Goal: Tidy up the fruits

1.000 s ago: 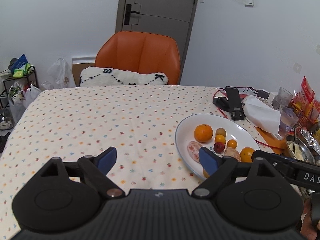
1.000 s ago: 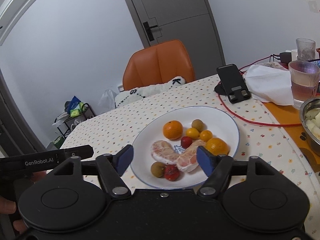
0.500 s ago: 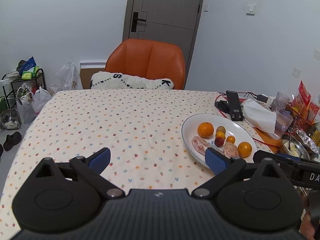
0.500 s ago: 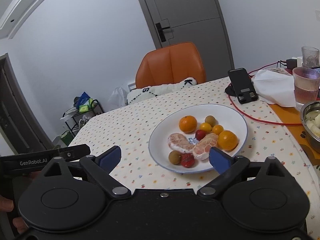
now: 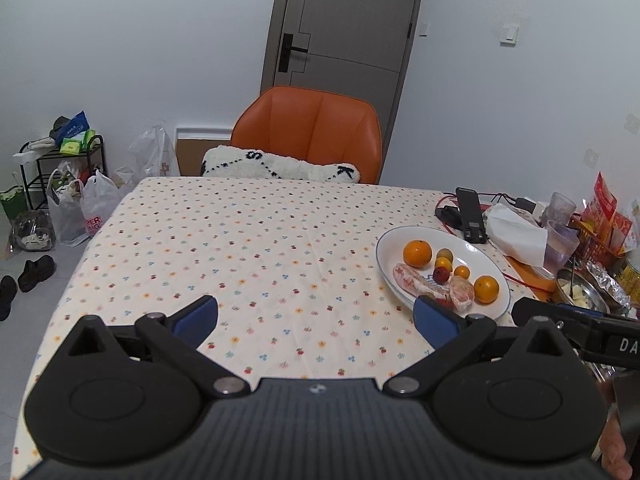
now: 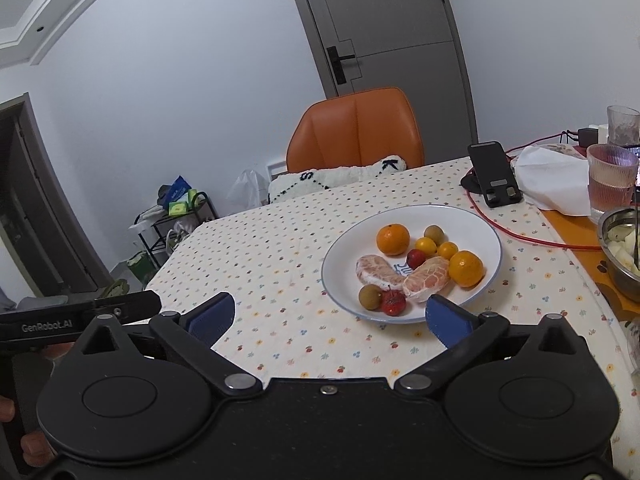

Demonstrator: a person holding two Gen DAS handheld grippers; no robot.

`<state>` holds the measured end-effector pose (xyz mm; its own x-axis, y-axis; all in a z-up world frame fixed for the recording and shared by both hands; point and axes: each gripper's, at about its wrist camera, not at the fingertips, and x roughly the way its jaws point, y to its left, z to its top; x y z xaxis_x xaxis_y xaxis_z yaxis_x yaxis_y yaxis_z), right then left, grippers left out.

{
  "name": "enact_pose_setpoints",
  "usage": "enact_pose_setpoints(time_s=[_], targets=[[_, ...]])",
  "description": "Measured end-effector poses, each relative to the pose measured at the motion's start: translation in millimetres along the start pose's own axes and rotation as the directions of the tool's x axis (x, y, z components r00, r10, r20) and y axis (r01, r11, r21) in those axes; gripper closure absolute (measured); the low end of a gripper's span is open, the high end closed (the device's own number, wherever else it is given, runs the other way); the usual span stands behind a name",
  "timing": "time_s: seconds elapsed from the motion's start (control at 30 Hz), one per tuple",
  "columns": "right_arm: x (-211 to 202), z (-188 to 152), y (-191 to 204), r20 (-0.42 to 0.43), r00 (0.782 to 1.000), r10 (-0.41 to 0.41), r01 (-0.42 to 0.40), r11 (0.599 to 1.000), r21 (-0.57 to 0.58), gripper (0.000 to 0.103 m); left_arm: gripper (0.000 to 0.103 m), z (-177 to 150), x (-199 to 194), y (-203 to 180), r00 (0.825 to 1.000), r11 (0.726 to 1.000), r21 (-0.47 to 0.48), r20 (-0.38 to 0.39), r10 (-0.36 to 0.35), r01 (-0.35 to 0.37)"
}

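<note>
You are holding both hand-held grippers above the near edge of the counter (image 5: 248, 248), neither one touching any fruit. Your left hand-held gripper (image 5: 316, 318) is standing wide open with nothing between its blue pads, aimed at the bare patterned cloth to the left of the plate. Your right hand-held gripper (image 6: 328, 318) is likewise spread wide and empty, pointing at the near rim of the white plate (image 6: 486, 236).

Every fruit is sitting on that plate. At the far side you are seeing an orange (image 6: 393, 239), with a second orange (image 6: 465, 268) toward the right. Between them are lying a greenish-brown round fruit (image 6: 433, 233), two small yellow-orange fruits (image 6: 425, 245) and a small red fruit (image 6: 416, 258). Two peeled pomelo segments (image 6: 376, 270) are lying across the middle, and near the front rim a brown round fruit (image 6: 370, 296) is touching a red strawberry-like fruit (image 6: 393, 302).

Judging from this, either no fruit has been picked yet or the gathering onto the plate is already complete; the pictures are not settling which. If more sorting is wanted, your right gripper is the better placed: you would be lowering it toward the front fruits and closing gently, since the peeled segments look soft. The steel bowl (image 6: 614, 236) at the far right is holding pale pieces, and a glass (image 6: 610, 184) is standing just beyond it.
</note>
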<state>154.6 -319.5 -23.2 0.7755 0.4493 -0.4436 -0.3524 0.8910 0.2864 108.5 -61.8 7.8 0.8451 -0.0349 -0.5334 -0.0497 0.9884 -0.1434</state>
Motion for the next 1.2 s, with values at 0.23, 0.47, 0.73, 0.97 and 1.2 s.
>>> enact_pose_setpoints(time_s=[0.23,0.47,0.73,0.97,1.2], targets=[[-12.6,-8.3,10.9,-0.010,1.000,0.011,-0.011,1.000,-0.007,0.000,0.000,-7.0,-25.8,7.8,1.000,0.999,0.023,0.012,0.028,-0.028],[-25.9,-12.0,24.0,-0.017,0.999,0.029,-0.029,0.999,-0.037,0.000,0.000,-15.4,-48.4,16.2,0.999,0.999,0.031,0.033,0.037,-0.038],[-31.5,-18.2,37.4,-0.038,0.998,0.053,-0.055,0.997,-0.054,0.000,0.000,-28.0,-72.6,25.5,0.998,0.999,0.012,0.051,0.043,-0.043],[-31.0,-29.8,50.8,-0.066,0.996,0.054,-0.059,0.995,-0.078,0.000,0.000,-38.2,-84.4,42.1,0.996,0.997,-0.005,0.050,0.071,-0.071],[-33.6,-35.4,58.1,-0.067,0.997,0.033,-0.038,0.996,-0.078,0.000,0.000,-43.9,-90.9,52.7,0.995,0.997,-0.011,0.054,0.081,-0.080]])
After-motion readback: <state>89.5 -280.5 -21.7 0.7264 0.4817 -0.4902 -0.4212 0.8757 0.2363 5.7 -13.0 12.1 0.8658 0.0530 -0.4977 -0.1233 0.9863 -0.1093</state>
